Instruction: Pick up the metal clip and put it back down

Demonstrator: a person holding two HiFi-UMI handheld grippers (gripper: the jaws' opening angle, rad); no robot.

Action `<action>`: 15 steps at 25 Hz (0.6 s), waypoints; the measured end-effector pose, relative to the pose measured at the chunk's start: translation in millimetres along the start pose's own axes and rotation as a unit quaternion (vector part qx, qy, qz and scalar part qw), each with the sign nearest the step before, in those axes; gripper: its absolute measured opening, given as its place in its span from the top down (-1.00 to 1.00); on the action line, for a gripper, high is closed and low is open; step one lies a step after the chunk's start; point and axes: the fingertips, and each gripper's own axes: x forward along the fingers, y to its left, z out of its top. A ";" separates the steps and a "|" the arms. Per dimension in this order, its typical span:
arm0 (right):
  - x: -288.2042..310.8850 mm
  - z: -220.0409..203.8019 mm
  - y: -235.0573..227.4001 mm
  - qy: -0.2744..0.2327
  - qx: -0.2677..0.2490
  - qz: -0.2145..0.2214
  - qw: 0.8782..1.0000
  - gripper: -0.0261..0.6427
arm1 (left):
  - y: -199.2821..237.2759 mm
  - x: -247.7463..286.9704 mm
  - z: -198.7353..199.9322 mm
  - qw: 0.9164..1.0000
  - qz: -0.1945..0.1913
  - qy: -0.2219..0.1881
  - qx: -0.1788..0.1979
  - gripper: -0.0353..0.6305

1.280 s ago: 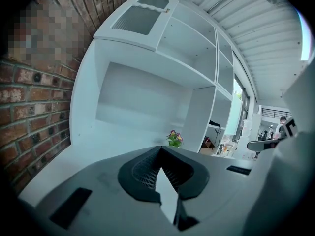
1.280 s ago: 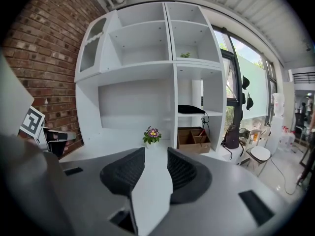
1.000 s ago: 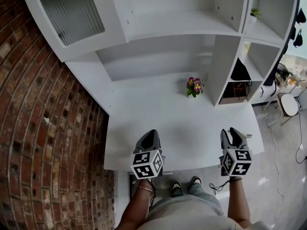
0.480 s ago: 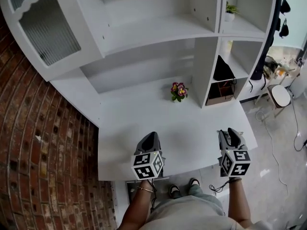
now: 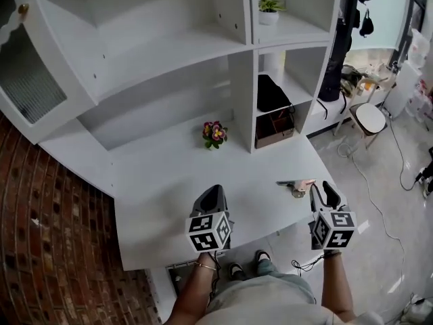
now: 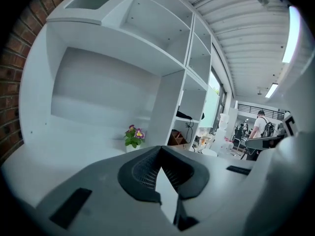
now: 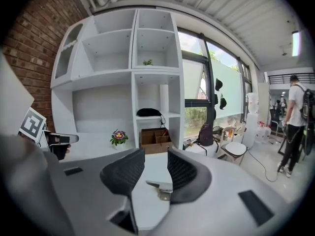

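Hovering at seven o'clock over the white desk (image 5: 169,195), the left gripper (image 5: 213,193) has its jaws pressed together on nothing. The head view has swung rightward since a second ago, and the metal clip (image 5: 295,184) now shows. It lies on the desk at eleven o'clock from the right gripper (image 5: 323,189), whose jaws stand apart and empty, so the pickup looks ready to begin.

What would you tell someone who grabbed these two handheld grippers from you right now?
Left gripper: fingers shut, empty, over the desk's near edge.
Right gripper: fingers open, empty, aimed at the metal clip.
The clip lies on the white desk near its right front corner, just ahead of the right gripper.
Done: nothing; clip not yet lifted.
To do: grasp it, lift, set it back down.
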 end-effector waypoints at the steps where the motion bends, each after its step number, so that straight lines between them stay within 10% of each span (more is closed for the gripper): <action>1: -2.7 -0.3 -7.2 0.000 0.002 -0.005 1.000 0.49 | -7.7 4.0 0.2 1.000 -0.006 0.000 0.001 0.86; 15: 3.6 -15.2 -47.4 0.021 0.002 0.002 1.000 0.49 | -44.6 28.1 -15.3 1.000 -0.009 0.022 0.008 0.86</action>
